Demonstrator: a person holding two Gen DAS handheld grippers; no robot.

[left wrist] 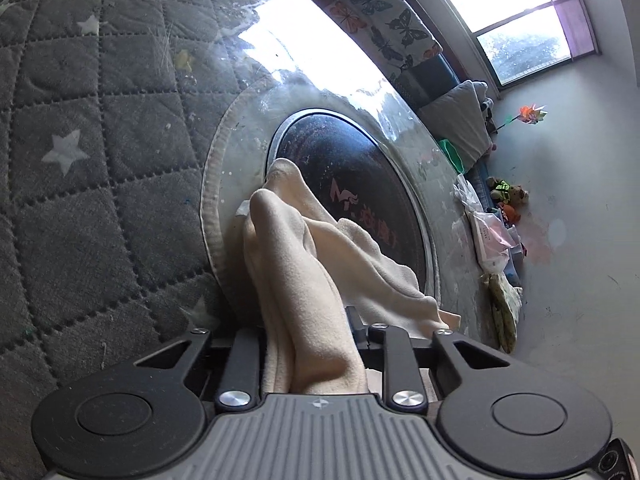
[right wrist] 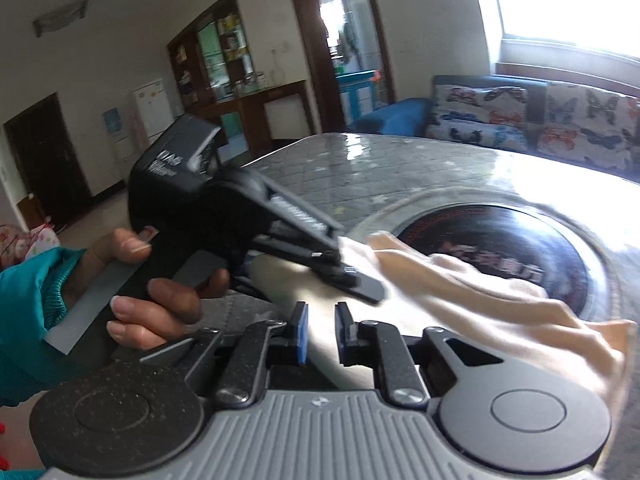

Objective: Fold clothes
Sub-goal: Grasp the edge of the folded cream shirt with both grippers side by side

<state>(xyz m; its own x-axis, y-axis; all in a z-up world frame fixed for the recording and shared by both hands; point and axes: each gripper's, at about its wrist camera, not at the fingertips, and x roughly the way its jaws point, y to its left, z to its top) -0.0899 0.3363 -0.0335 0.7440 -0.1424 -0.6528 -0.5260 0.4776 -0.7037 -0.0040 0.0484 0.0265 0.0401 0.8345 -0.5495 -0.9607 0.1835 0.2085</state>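
Cloth fills the left wrist view: a cream fleece garment [left wrist: 304, 292] runs from 6 o'clock up toward the centre, bunched between the left gripper [left wrist: 310, 344], whose jaws are clenched on its fold. The garment lies partly over a round black glass inset [left wrist: 360, 184] in the grey quilted star-patterned tabletop [left wrist: 100, 160]. A butterfly-print sofa [left wrist: 384, 28] sits at 1 o'clock.

From the right wrist view, the right gripper [right wrist: 321, 330] hovers at 6 o'clock, its jaws slightly parted and released, with the garment [right wrist: 500, 300] beneath and spreading toward 3 o'clock. At 9 o'clock a hand [right wrist: 160, 300] in a teal sleeve [right wrist: 28, 312] holds the left gripper [right wrist: 360, 286], which pinches the cloth.
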